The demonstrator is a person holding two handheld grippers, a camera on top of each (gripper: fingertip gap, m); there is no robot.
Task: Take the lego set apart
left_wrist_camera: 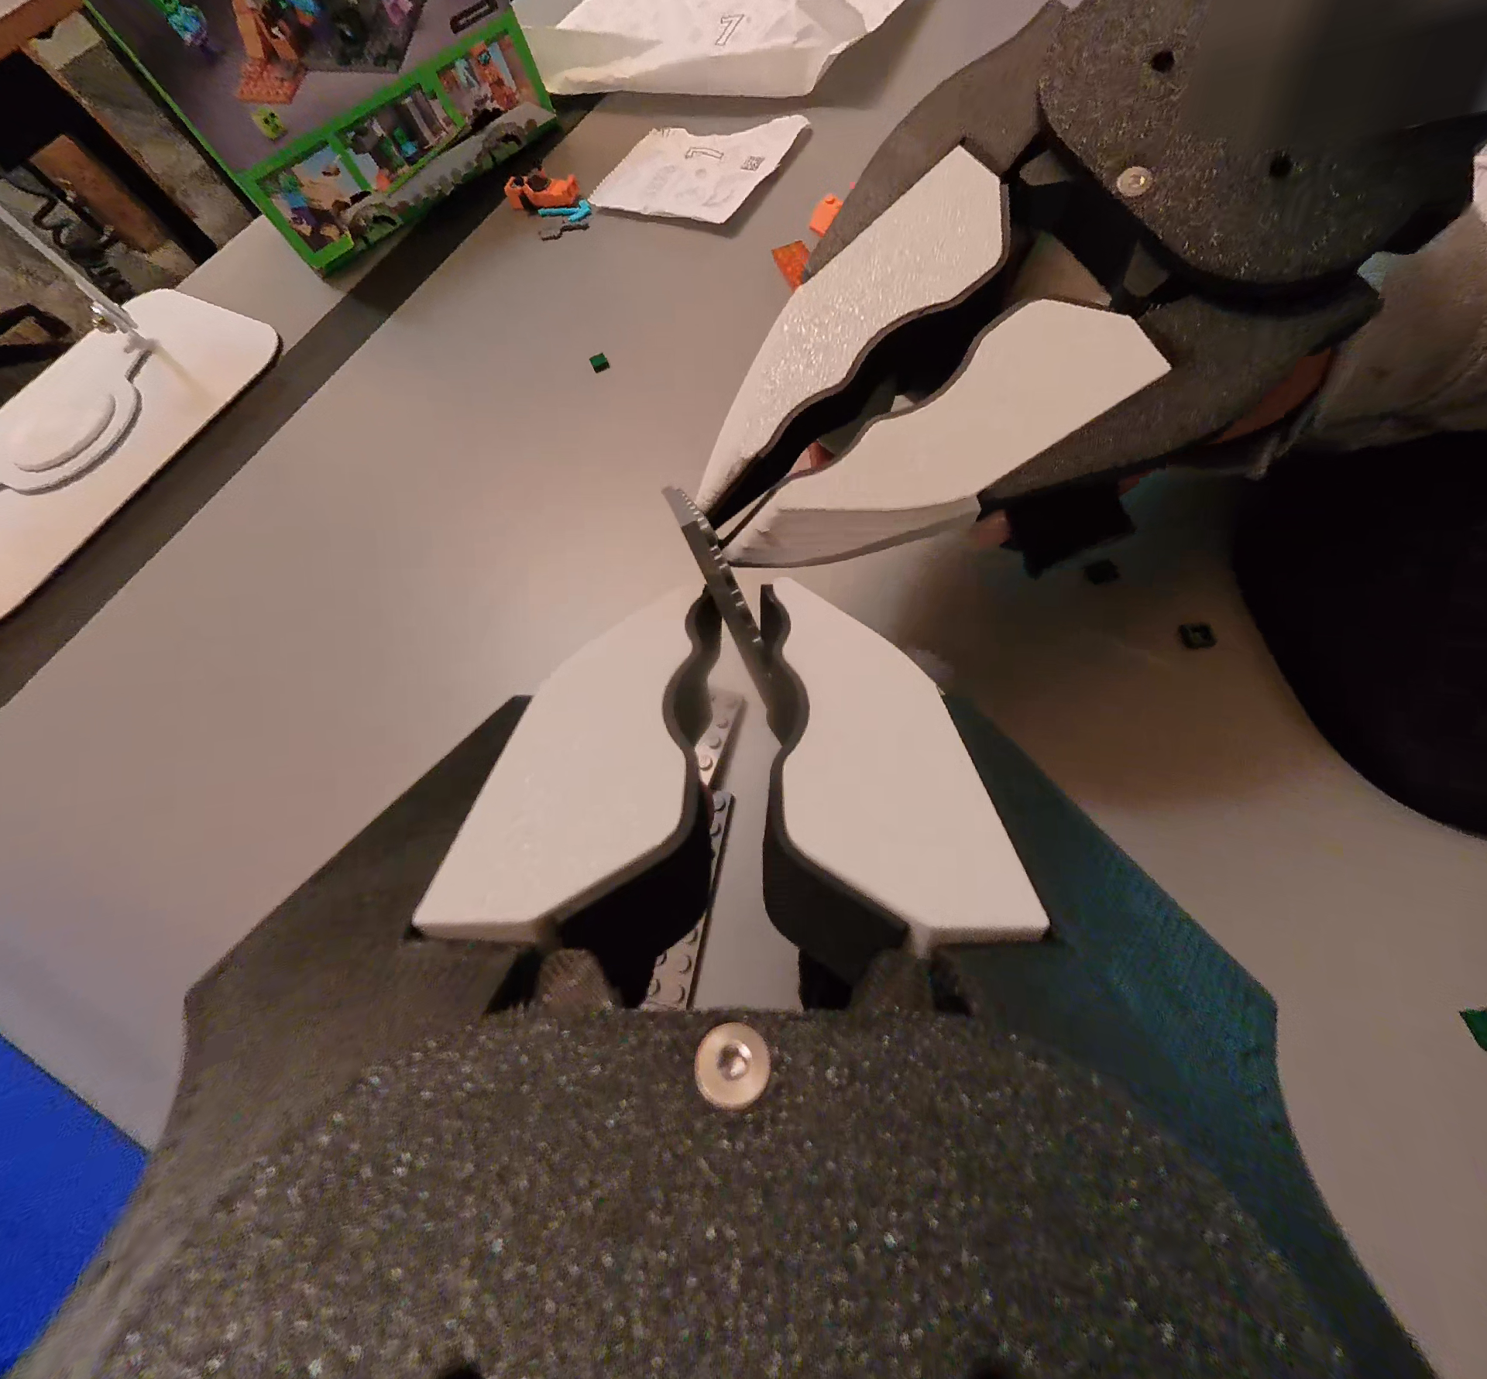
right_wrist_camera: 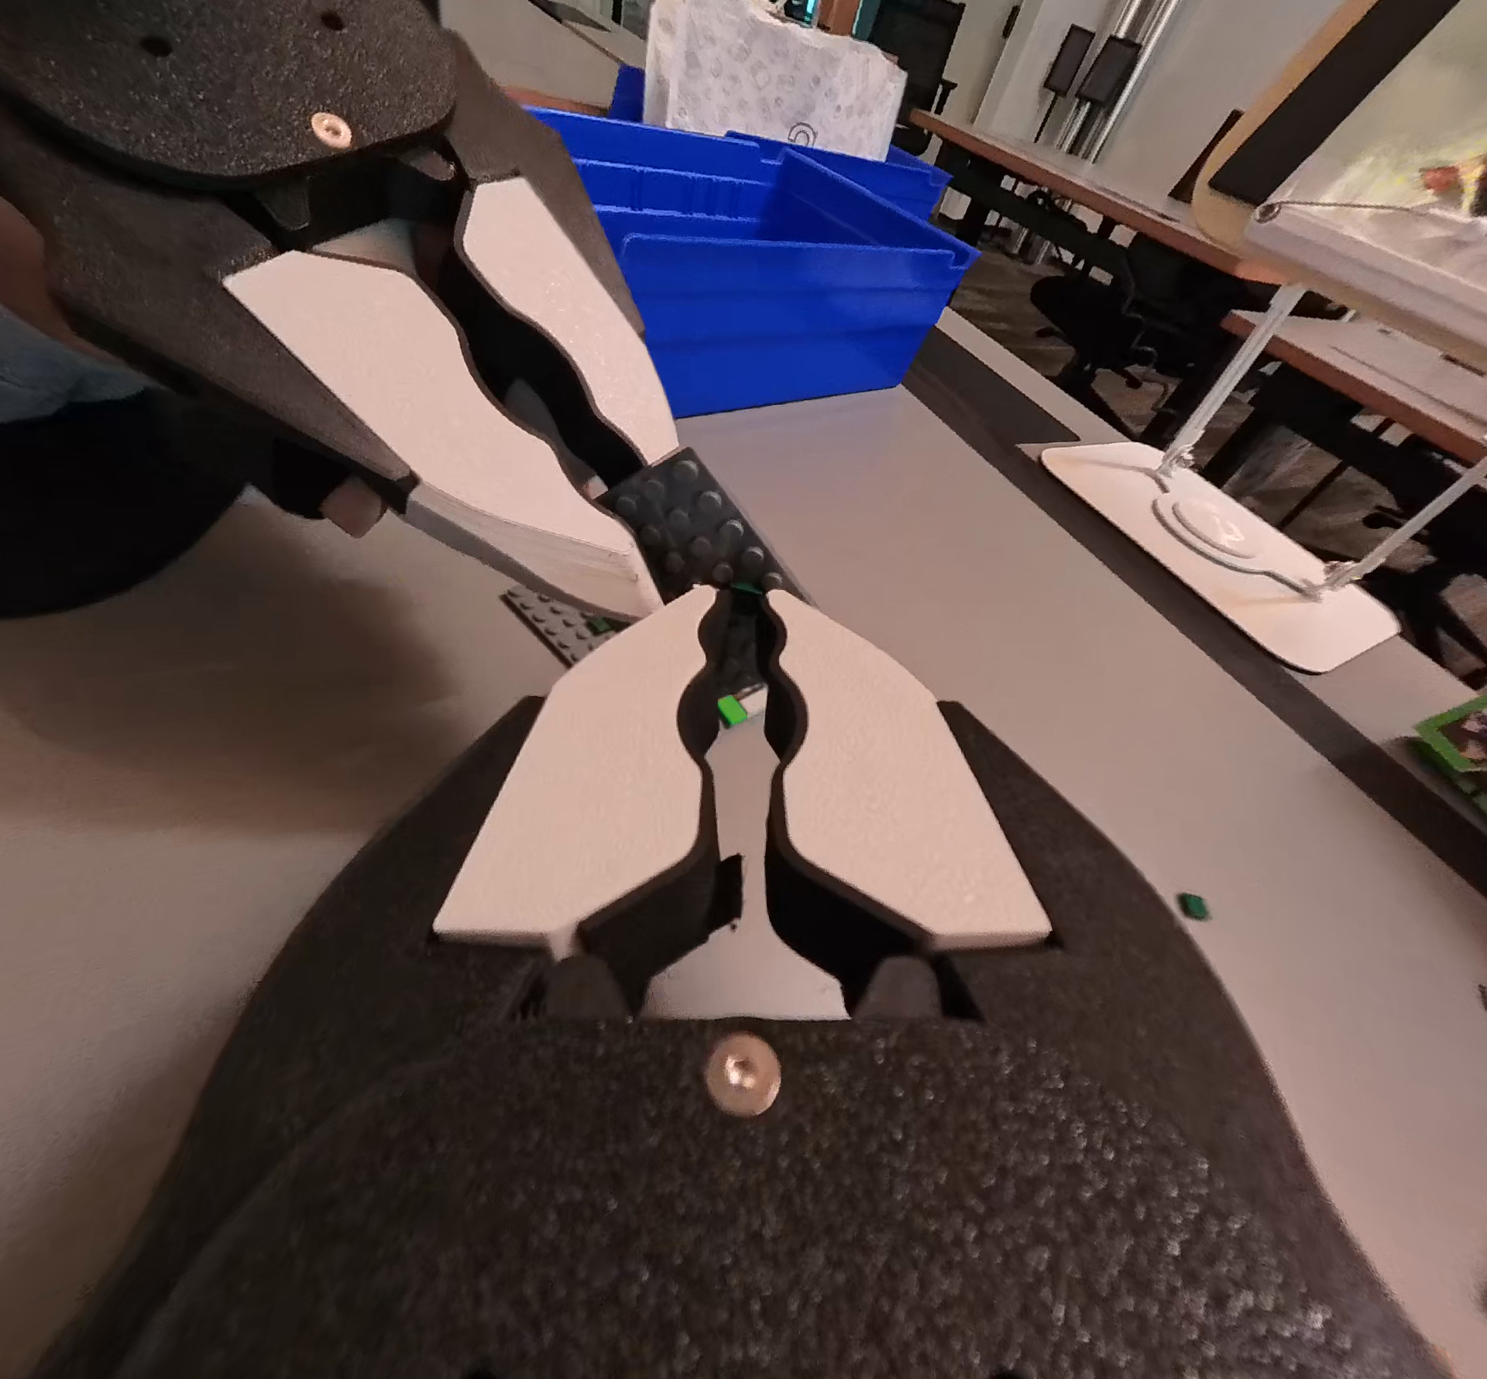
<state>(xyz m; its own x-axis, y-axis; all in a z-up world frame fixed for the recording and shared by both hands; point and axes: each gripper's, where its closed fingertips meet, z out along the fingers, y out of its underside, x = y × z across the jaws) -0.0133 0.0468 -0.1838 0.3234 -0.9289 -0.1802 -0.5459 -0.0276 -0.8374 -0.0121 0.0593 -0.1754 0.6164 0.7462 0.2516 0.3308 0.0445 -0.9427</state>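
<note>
The left gripper (left_wrist_camera: 736,600), with white-faced fingers on a black speckled body, had its jaws nearly closed on the near end of a thin dark grey studded lego plate (left_wrist_camera: 718,568); the plate stood on edge between the wavy inner faces, tilted, its long axis running away from the camera and up to the left; its far end was pinched by the right gripper (left_wrist_camera: 718,528), whose jaws were likewise almost shut on it, so the plate hung between the two above the grey table (left_wrist_camera: 451,536). In the right wrist view the plate (right_wrist_camera: 692,528) showed its studded face, and a small green piece (right_wrist_camera: 732,711) sat in the gap behind the right gripper (right_wrist_camera: 742,594) tips; whether it was fixed to the plate could not be told. Under the left gripper lay more grey studded plates (left_wrist_camera: 720,745) flat on the table. Farther off lay a tiny green tile (left_wrist_camera: 597,363), then orange and blue loose bricks (left_wrist_camera: 547,198), a sheet of white paper (left_wrist_camera: 700,170), and a green-edged lego box (left_wrist_camera: 322,53). Beyond the grippers in the right wrist view stood blue plastic bins (right_wrist_camera: 788,295).
</note>
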